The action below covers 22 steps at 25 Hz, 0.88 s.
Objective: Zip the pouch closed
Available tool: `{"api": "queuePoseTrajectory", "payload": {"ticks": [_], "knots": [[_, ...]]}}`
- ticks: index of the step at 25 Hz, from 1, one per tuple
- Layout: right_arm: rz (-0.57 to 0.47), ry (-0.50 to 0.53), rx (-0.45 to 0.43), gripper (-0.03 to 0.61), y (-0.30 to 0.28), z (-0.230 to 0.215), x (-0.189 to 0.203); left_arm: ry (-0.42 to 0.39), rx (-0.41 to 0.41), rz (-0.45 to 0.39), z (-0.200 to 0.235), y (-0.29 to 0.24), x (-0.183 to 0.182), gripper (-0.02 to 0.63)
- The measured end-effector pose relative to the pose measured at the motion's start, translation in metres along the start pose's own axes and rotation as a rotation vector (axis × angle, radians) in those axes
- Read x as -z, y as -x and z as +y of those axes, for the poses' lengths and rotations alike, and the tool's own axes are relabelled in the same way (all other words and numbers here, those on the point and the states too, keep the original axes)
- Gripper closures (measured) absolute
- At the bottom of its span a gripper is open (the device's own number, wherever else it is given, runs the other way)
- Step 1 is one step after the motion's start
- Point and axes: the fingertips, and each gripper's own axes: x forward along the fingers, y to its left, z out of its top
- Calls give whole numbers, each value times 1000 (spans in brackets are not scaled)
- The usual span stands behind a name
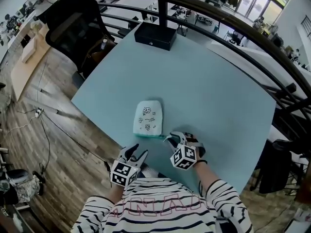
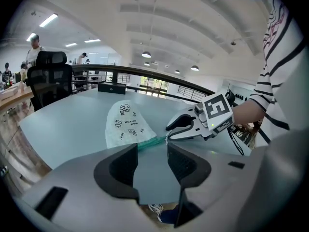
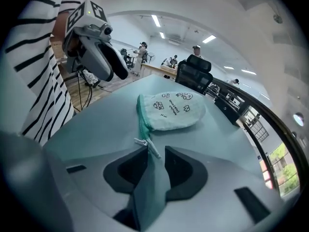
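Found pouch (image 1: 147,119) lying flat on the tabletop (image 1: 209,81), close to the near edge and about midway along it, with teal zipper (image 1: 148,136) turned toward that edge. Logged black box (image 1: 155,35) at the far edge, well apart from everything else.

Checked right gripper (image 1: 170,138): jaws wide apart, tips at the right-hand end of the zipper. Saw zipper pull (image 3: 147,145) lying at the mouth of those jaws, against the tip of one, not pinched. Counted it as reached, not gripped.

Checked left gripper (image 1: 136,153): jaws apart, only bare tabletop between them, poised by the near edge just short of the zipper's other end, not touching the pouch.

Judged progress: early. Approach looks done on both sides, with no hold yet on pull or fabric. Could not resolve state of the teeth, parted or meshed, in any view. Left to do, by this reading: pinch the pull with the right, steady the pouch with the left, draw the pull along the whole zipper to its other end.
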Motion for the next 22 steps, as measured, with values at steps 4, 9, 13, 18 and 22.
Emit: {"api": "queuePoseTrajectory", "payload": {"ticks": [4,9,13,18,22], "knots": [[29,51,-14,497,-7,6,-3,-21,23,2,10,2,0,440],[39,-70,-23,534,-8,17,-11,-67,58,1,27,12,-2,439],[10,-255,-24,540,-3,28,-24,-87,80,1,38,20,-1,440],[-55,-449,-15,541,-1,47,-50,-129,118,-5,41,26,4,440],[-94,-546,-7,541,-2,60,-72,-170,161,2,37,27,10,440]]}}
